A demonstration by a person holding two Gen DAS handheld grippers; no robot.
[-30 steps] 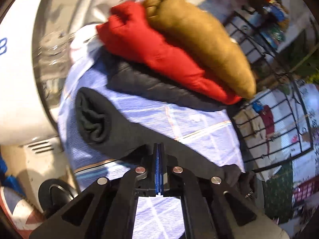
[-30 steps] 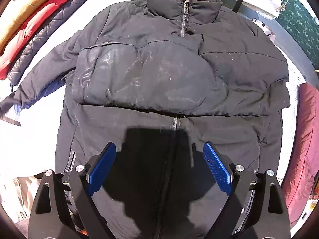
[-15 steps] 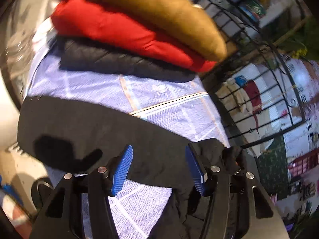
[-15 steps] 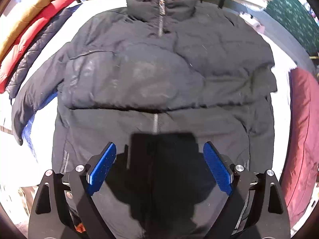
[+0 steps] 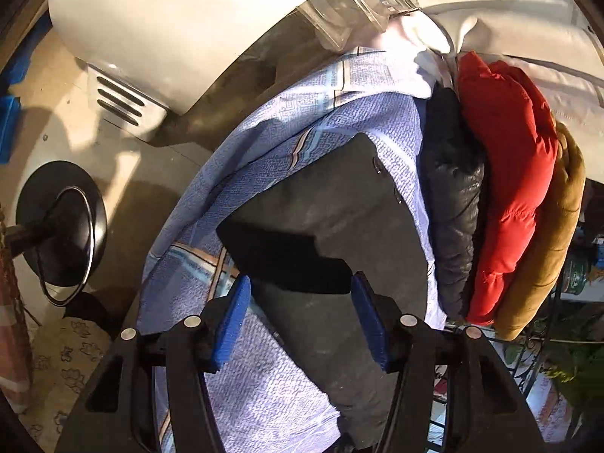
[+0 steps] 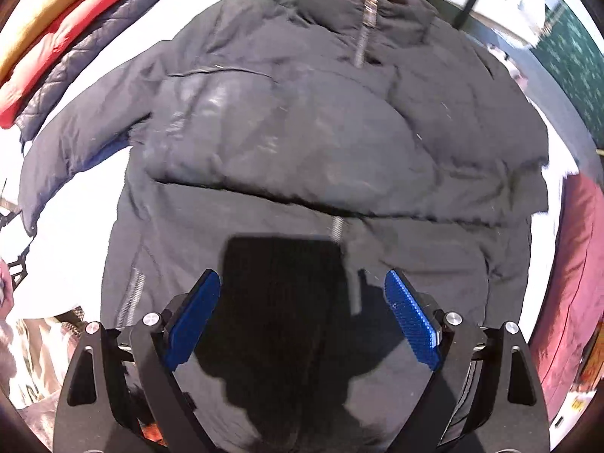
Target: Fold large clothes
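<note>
A large black puffer jacket (image 6: 321, 143) lies front up on the cloth-covered table, collar at the far end. One sleeve is folded across its chest. The other sleeve (image 5: 339, 219) stretches out flat to the jacket's left over the blue checked cloth (image 5: 271, 143). My left gripper (image 5: 300, 321) is open and empty, hovering over that sleeve with its blue pads either side of it. My right gripper (image 6: 302, 317) is open and empty above the jacket's lower front, near the zip.
Folded jackets lie stacked at the table's far left: dark quilted (image 5: 453, 204), red (image 5: 509, 173), tan (image 5: 547, 249). A maroon garment (image 6: 570, 283) lies to the right of the black jacket. A white appliance (image 5: 170, 19) and a black stool base (image 5: 60, 222) stand beside the table.
My left gripper opened and let go of the black sleeve, which now lies flat on the cloth, and the view swung round. The right gripper stayed open and drifted slightly over the jacket.
</note>
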